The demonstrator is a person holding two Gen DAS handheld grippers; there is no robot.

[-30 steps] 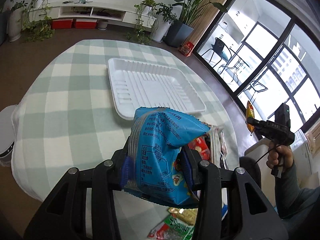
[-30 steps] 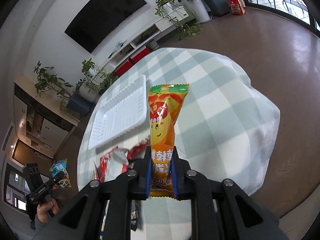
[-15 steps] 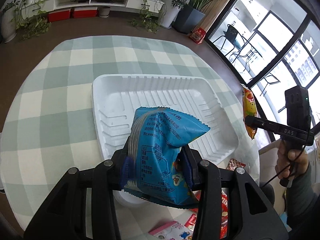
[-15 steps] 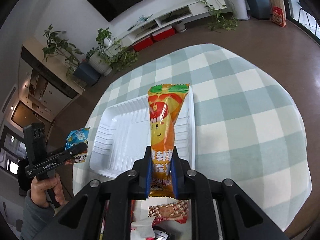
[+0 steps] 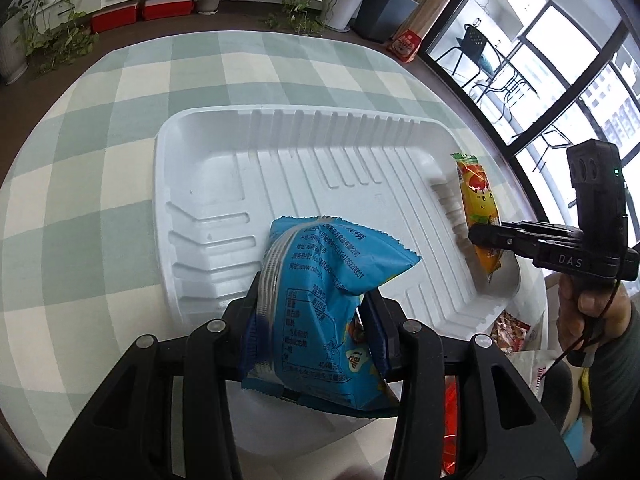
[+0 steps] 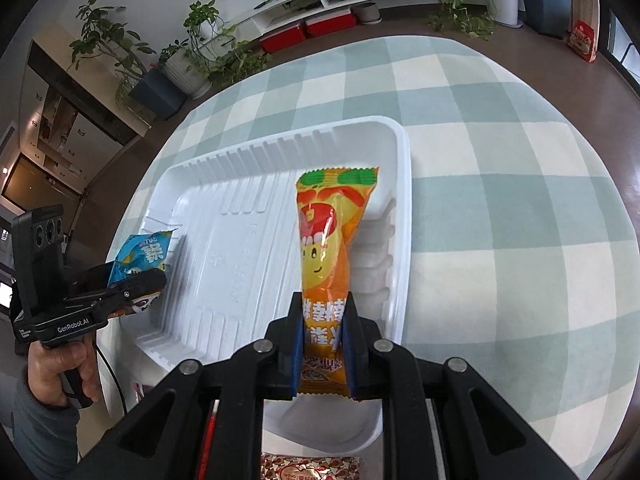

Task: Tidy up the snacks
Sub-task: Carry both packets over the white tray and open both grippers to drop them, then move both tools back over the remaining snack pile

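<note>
My left gripper [image 5: 316, 320] is shut on a blue snack bag [image 5: 320, 300] and holds it over the near edge of the white ribbed tray [image 5: 224, 168]. My right gripper [image 6: 322, 332] is shut on a long orange snack packet [image 6: 328, 240], held over the tray's [image 6: 224, 216] right side. In the left wrist view the right gripper [image 5: 480, 236] holds the orange packet [image 5: 478, 204] above the tray's right end. In the right wrist view the left gripper [image 6: 144, 280] with the blue bag [image 6: 140, 256] is at the tray's left end.
The tray lies on a round table with a green-and-white checked cloth [image 5: 100, 160]. Loose snack packets lie by the tray's near side [image 5: 510, 328] [image 6: 308, 468]. Plants, a low TV shelf and big windows stand beyond the table.
Both grippers have moved forward with their snacks, from beside the table's near edge to over the tray. The tray now fills both views.
</note>
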